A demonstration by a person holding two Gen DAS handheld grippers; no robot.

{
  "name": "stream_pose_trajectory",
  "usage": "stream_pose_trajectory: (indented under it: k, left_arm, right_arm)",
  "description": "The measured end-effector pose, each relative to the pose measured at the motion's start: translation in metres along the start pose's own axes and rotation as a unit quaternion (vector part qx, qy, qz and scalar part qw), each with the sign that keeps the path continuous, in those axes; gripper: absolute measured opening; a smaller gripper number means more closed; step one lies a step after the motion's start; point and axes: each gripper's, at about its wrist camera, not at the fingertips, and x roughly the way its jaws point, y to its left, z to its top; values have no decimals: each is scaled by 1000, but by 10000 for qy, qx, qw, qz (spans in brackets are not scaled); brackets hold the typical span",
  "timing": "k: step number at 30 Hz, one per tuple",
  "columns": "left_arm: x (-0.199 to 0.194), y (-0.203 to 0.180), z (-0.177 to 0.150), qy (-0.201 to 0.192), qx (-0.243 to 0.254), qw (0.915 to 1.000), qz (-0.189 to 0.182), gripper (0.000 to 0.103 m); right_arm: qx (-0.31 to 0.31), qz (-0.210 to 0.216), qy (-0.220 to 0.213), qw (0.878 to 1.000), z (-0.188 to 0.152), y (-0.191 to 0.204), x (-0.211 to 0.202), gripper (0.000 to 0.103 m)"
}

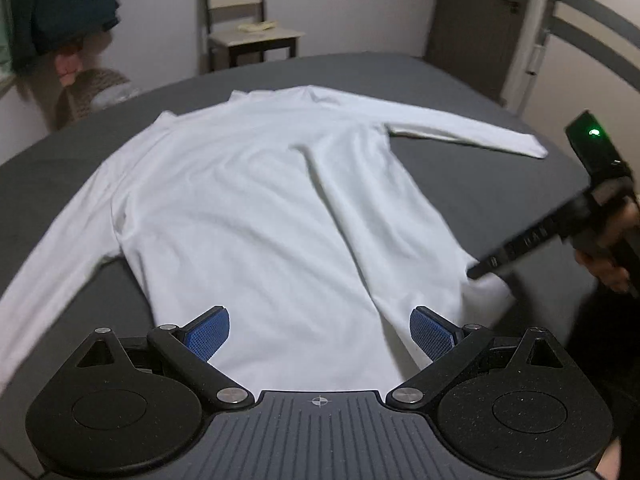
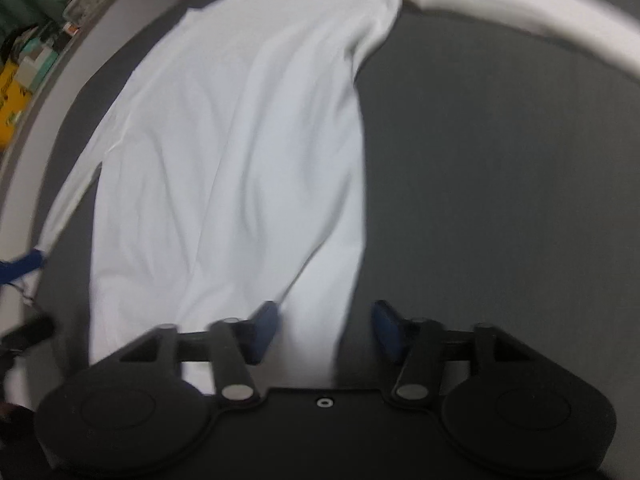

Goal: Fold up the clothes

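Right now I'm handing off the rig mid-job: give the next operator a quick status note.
Left gripper: open, empty, over the hem of the white long-sleeve shirt.
Right gripper: open, empty, at the shirt's right hem corner.
Shirt: spread flat on the grey bed, both sleeves out to the sides.
Done: shirt laid out; no fold visible.
Left: all folds, likely sleeves inward first, then the body.

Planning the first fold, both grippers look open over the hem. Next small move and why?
Probably lower the right gripper and close it on the hem corner of the white shirt. The shirt lies spread on the grey bed, both sleeves out, nothing folded. The right gripper's open jaws straddle the shirt's side edge. The left gripper is also open over the hem.
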Motion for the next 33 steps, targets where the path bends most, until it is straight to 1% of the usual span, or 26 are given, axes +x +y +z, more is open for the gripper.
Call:
stream_pose_trajectory:
  k: [1,2,3,5,6,7,8,9,10,12,14,15,17,18,19,20,22,24,25,26,28,29,30,31,32,33]
  left_arm:
    - [9,-1,-3,-67,-191,9998,-5,98]
    - [17,-1,-5,-96,-390,9992,-19,98]
    - [23,3,-8,-38,-609,9981,-58,98]
    - [30,12,-13,-74,-900,9959,-63,98]
    - [31,17,-16,-114,-1008,9948,-23,98]
    - [33,23,-17,-110,-1119,9936,68,98]
    - [35,28,-19,-94,-1239,9921,145,98]
    - [38,33,-21,-53,-1376,9903,191,98]
    - [40,38,-23,-7,-1511,9883,215,98]
    - [46,44,-25,90,-1693,9853,217,98]
    - [47,45,-27,87,-1723,9847,229,98]
    - [47,44,-27,58,-1704,9851,217,98]
    - [46,40,-26,1,-1660,9860,126,98]
    - [46,38,-25,-5,-1645,9863,103,98]
    - [46,37,-24,-10,-1629,9866,81,98]
    - [46,35,-23,-15,-1613,9869,58,98]
    - [46,32,-21,-21,-1584,9874,17,98]
    - [46,31,-22,3,-1565,9877,-3,98]
    - [46,31,-23,16,-1556,9878,-13,98]
    - [45,31,-24,16,-1537,9881,-55,98]
    - [44,28,-24,-36,-1453,9890,-279,98]
    - [42,26,-24,-85,-1401,9892,-434,98]
    - [40,22,-23,-186,-1324,9886,-686,98]
    - [38,18,-21,-287,-1246,9873,-937,98]
    - [36,14,-20,-376,-1176,9855,-1167,98]
    - [35,11,-19,-437,-1132,9834,-1352,98]
  right_arm:
    - [136,167,82,9997,2,-2,4,12]
    - [99,231,-74,9997,2,5,1,12]
    - [51,288,-244,9993,3,12,-3,12]
    - [-623,340,-724,9948,3,40,-15,13]
    - [-1030,469,-789,9904,1,54,-17,16]
    - [-1265,475,-720,9882,2,63,-13,27]
    - [-1489,473,-644,9856,3,72,-9,33]
    - [-1713,471,-566,9825,3,81,-5,36]
    - [-1935,468,-489,9788,4,89,-1,36]
    - [-2063,316,-446,9770,9,92,1,37]
    - [-1910,355,-619,9790,15,76,-20,43]
    - [-1797,393,-754,9800,18,67,-32,49]
    - [-1712,-70,-844,9816,16,56,-44,50]
    - [-1670,-310,-886,9815,15,50,-49,47]
    - [-1739,-533,-767,9803,14,42,-47,40]
    - [-1797,-715,-535,9797,12,34,-42,36]
    - [-1811,-975,-169,9785,8,14,-35,35]
    - [-2111,-1074,19,9715,-1,11,-31,35]
    - [-2265,-1121,111,9675,-6,10,-29,35]
    - [-2537,-1063,222,9612,-12,16,-28,35]
    - [-3088,-929,444,9455,-24,28,-24,35]
    - [-3467,-967,436,9320,-34,40,-19,35]
    - [-3846,-1009,420,9166,-44,53,-13,36]
    - [-4173,-1197,307,9003,-52,63,-8,39]
    - [-4490,-1391,186,8825,-59,73,-4,39]
    - [-4702,-1538,20,8691,-65,81,1,39]
